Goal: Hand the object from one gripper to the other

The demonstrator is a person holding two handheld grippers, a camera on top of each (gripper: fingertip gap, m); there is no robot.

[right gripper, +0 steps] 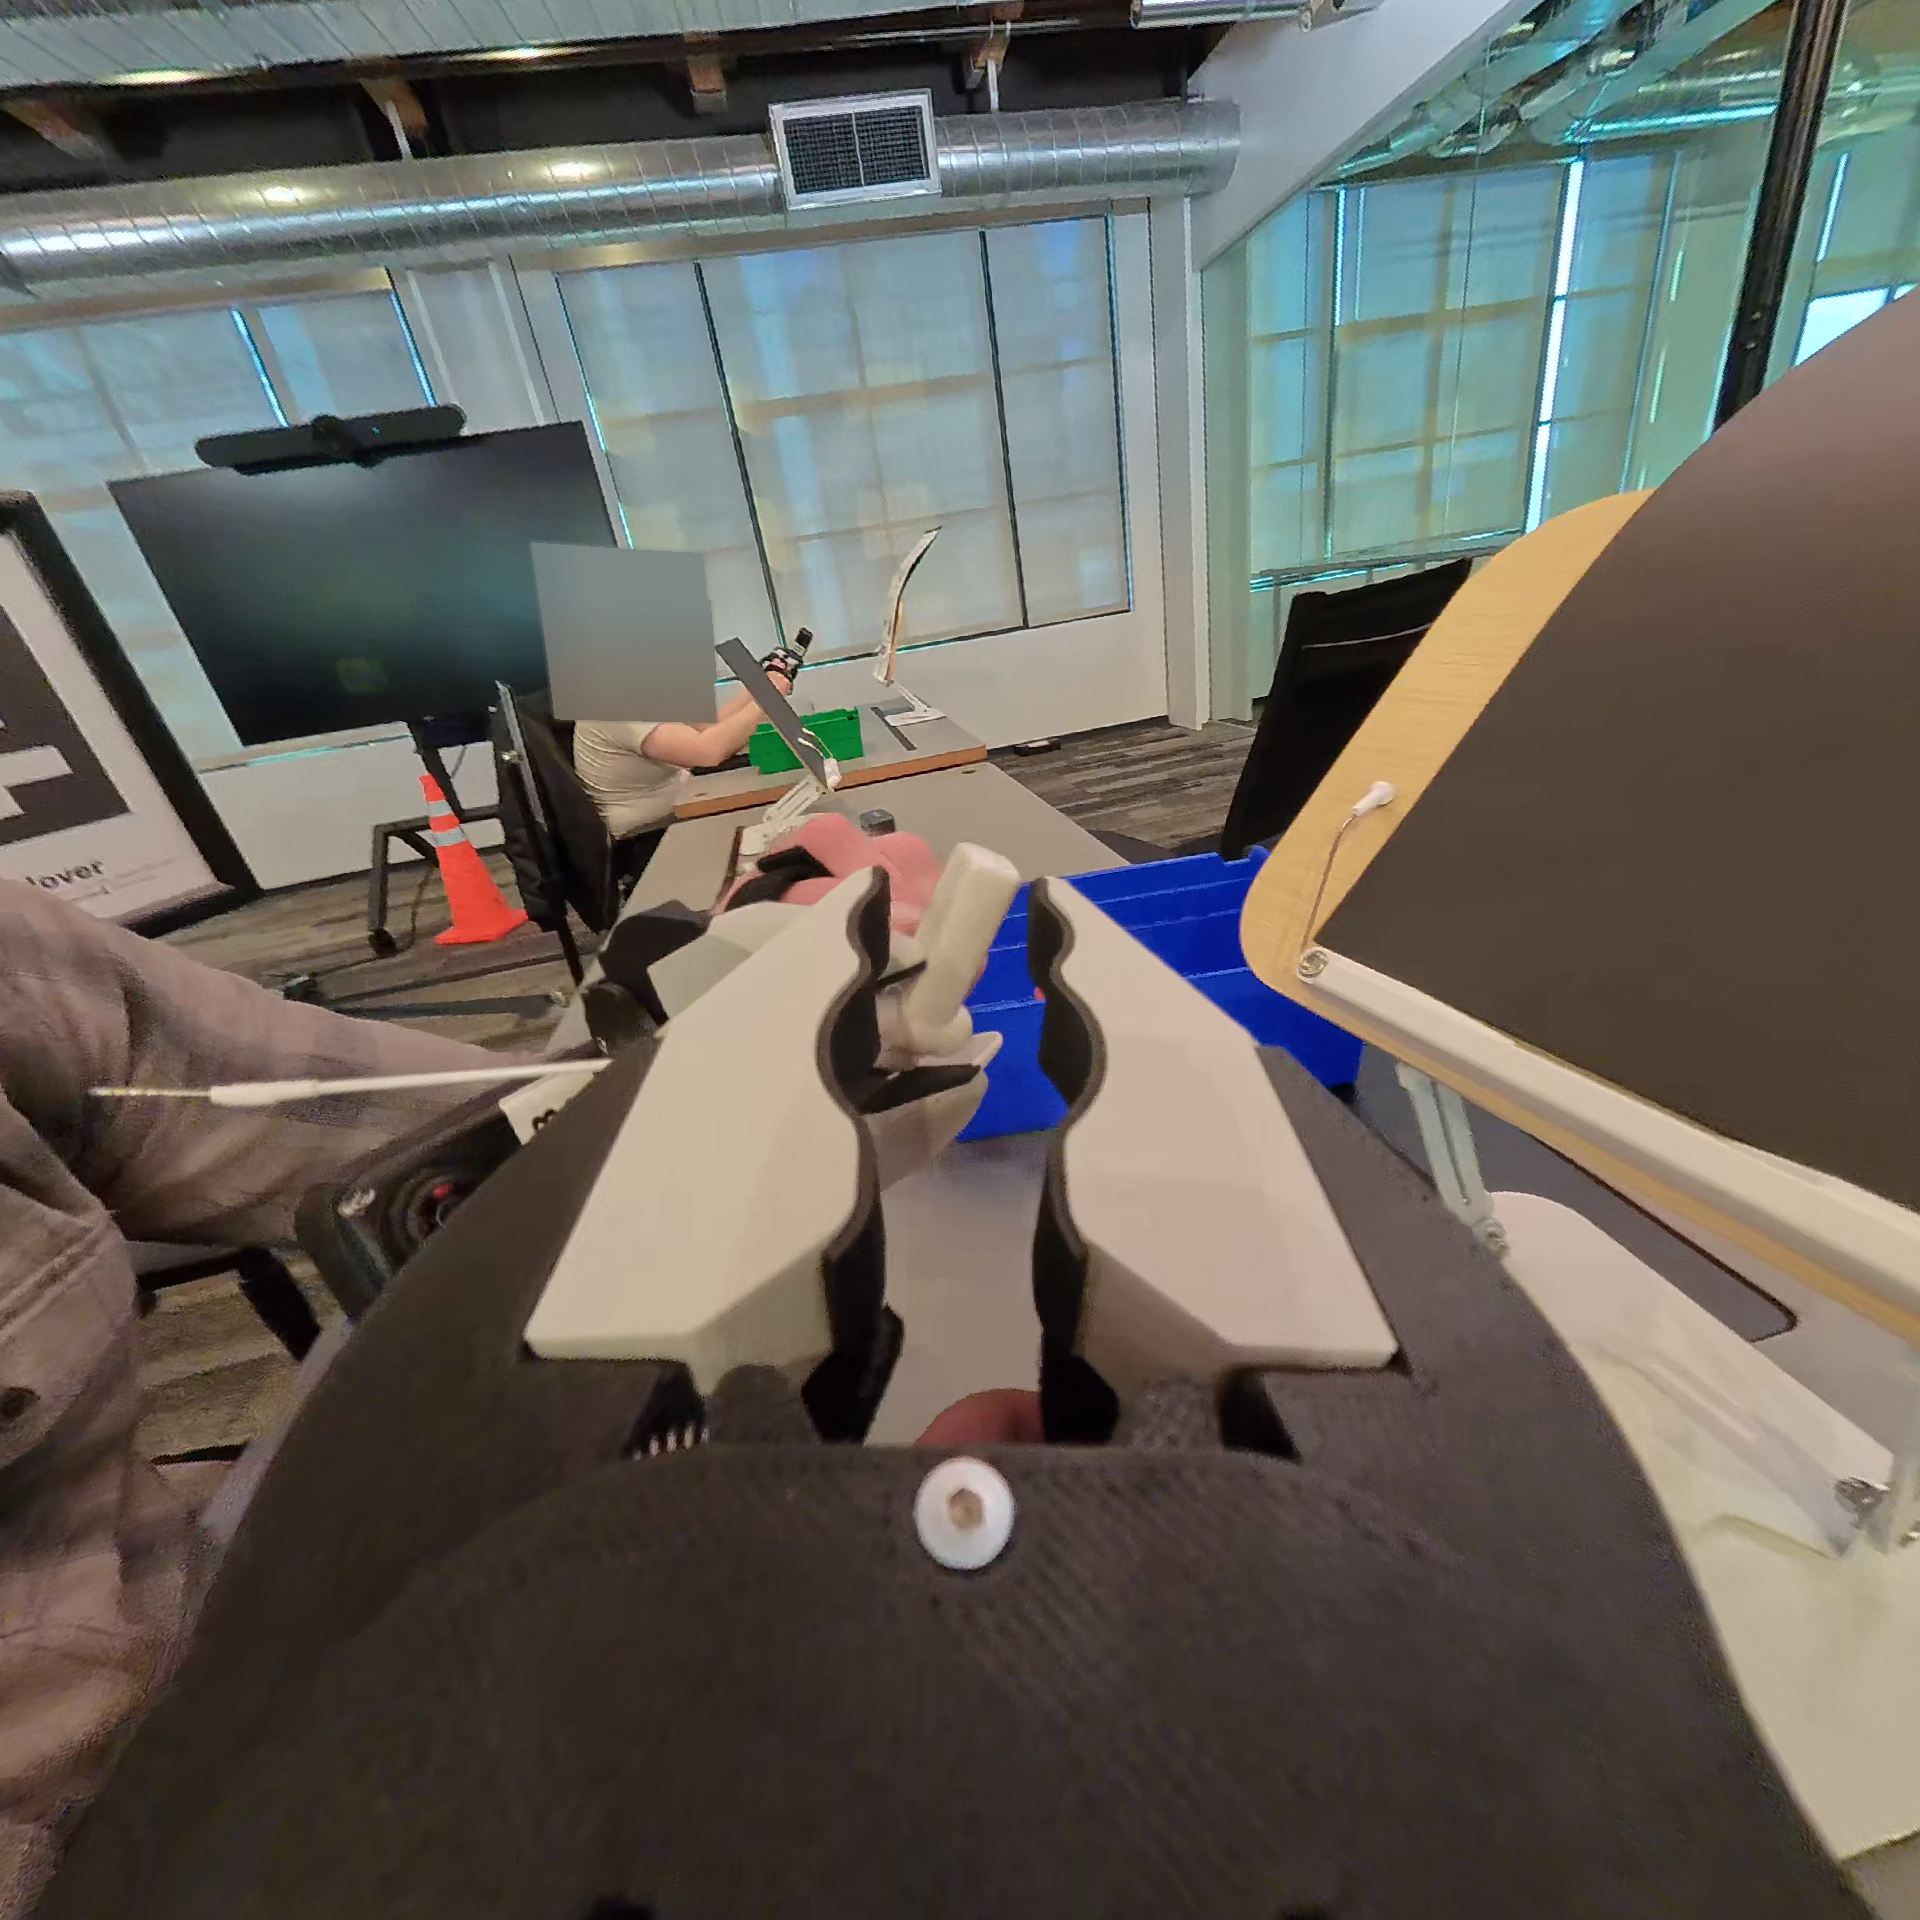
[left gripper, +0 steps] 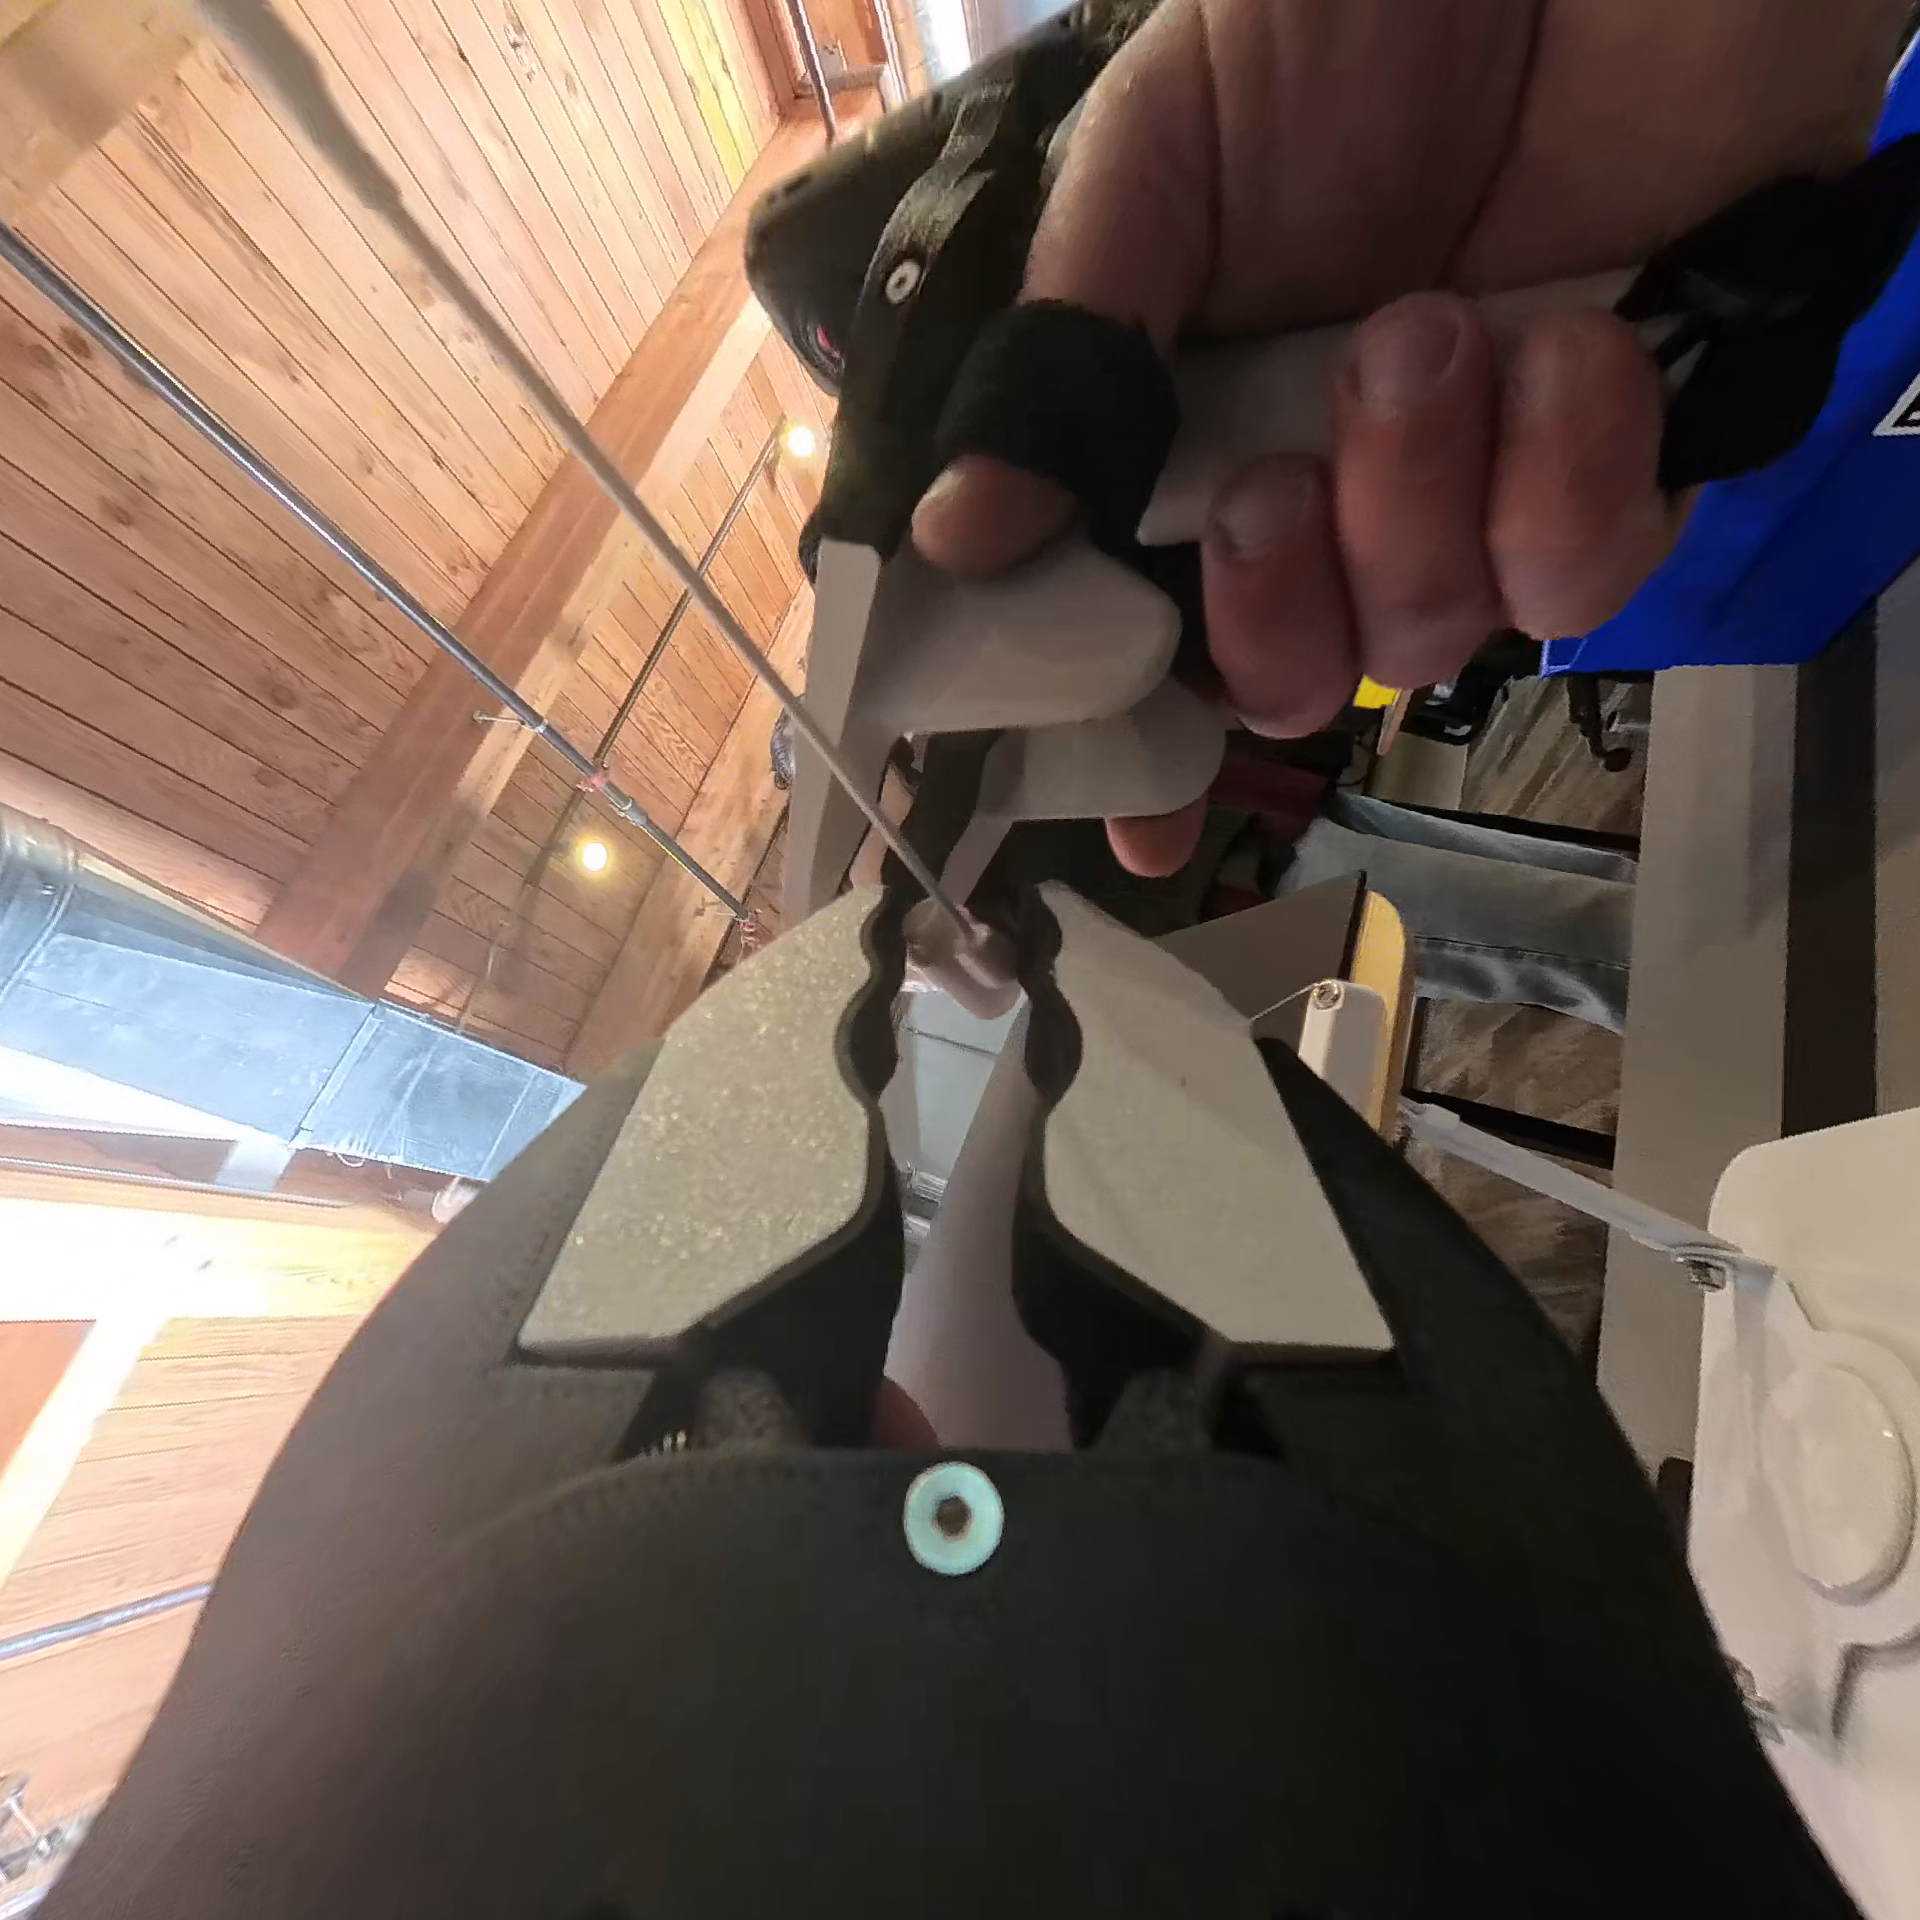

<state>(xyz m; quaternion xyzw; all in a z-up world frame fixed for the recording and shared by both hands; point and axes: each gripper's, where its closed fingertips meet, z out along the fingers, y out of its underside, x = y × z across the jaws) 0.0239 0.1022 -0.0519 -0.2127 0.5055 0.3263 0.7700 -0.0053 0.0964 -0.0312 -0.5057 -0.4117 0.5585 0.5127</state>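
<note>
Left claw (left gripper: pixel 961 961) narrow, clamped on white handle of object (left gripper: pixel 956 961); thin metal rod runs up-left out from tips. Right claw (right gripper: pixel 961 982) spread, gripping nothing; handle (right gripper: pixel 951 951) sits between its tips, contact unclear. Person's hand (left gripper: pixel 1351 436) grips right claw body. Blue bin (right gripper: pixel 1164 977) on table (right gripper: pixel 956 1247) beyond.
</note>
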